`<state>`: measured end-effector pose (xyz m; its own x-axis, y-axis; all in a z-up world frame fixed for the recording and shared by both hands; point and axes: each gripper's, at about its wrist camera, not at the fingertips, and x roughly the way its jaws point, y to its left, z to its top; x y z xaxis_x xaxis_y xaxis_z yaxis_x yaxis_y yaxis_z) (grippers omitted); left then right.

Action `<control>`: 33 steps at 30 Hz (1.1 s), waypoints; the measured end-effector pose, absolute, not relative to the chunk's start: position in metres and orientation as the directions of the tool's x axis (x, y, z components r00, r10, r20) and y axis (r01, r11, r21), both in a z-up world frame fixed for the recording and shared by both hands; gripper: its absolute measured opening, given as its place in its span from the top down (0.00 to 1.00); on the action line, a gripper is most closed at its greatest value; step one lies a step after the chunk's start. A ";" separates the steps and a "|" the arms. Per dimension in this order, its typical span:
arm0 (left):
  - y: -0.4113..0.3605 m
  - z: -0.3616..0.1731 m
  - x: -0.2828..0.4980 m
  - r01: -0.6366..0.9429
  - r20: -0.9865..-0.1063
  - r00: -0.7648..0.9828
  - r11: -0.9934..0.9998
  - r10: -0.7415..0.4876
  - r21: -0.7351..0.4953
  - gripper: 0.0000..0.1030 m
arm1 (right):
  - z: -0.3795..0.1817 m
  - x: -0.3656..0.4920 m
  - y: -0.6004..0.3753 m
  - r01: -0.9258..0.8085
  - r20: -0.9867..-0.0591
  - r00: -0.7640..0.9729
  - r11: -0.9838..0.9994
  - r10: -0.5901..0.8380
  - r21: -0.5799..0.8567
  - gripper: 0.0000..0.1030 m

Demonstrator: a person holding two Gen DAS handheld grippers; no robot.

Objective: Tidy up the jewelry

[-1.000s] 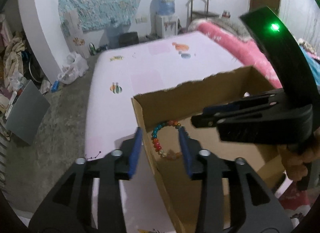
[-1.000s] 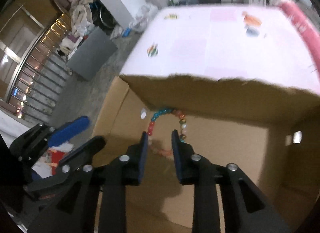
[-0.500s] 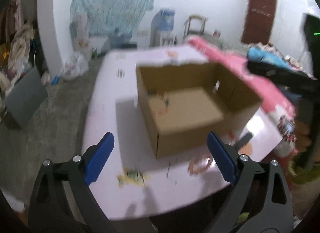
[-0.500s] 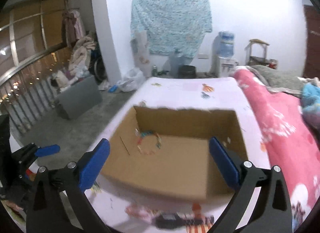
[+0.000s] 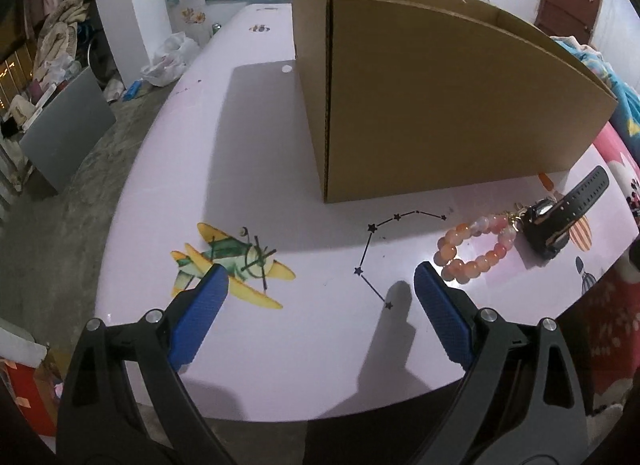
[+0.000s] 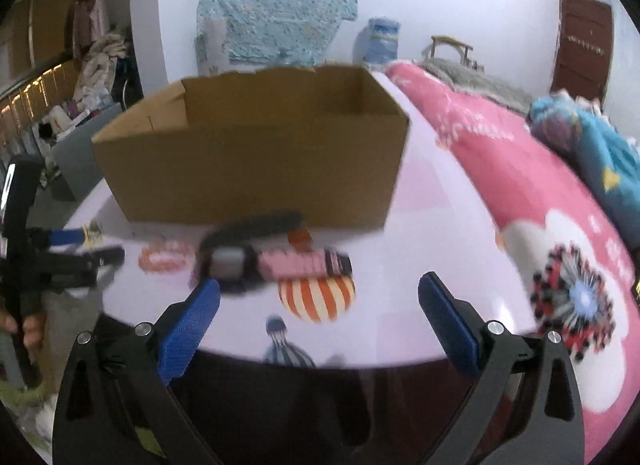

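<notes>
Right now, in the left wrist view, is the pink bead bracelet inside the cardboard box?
No, the pink bead bracelet lies on the table in front of the cardboard box.

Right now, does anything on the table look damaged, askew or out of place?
The cardboard box has a ragged, torn top rim. The pink bead bracelet and black watch lie loose on the table in front of the box, touching each other. Nothing is spilled.

Home bedroom: pink floral bedding (image 6: 532,201) right of gripper, water dispenser (image 6: 382,41) and clothes pile (image 5: 60,37) beyond.
</notes>
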<state>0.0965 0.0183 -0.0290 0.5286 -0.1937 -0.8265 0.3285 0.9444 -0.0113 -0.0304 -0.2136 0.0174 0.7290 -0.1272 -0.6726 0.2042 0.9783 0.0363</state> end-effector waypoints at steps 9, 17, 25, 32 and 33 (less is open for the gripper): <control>0.016 -0.033 0.101 0.337 -0.827 0.529 0.942 -0.189 0.000 0.08 | 0.023 -0.018 -0.251 0.087 -0.598 0.766 0.884 0.235 0.459 0.06; 0.014 -0.035 0.101 0.334 -0.820 0.543 0.942 -0.180 0.014 0.08 | 0.001 0.022 -0.246 0.065 -0.566 0.734 0.791 0.375 0.609 0.19; 0.014 -0.035 0.095 0.349 -0.813 0.549 0.937 -0.194 0.012 0.08 | -0.003 0.042 -0.222 0.062 -0.604 0.706 0.817 0.371 0.574 0.56; 0.017 -0.024 0.082 0.376 -0.756 0.608 0.927 -0.243 0.005 0.08 | 0.018 0.040 -0.212 0.042 -0.603 0.721 0.848 0.341 0.529 0.95; 0.020 -0.018 0.076 0.393 -0.727 0.623 0.919 -0.290 -0.030 0.08 | 0.023 0.040 -0.212 0.037 -0.600 0.727 0.854 0.333 0.519 0.95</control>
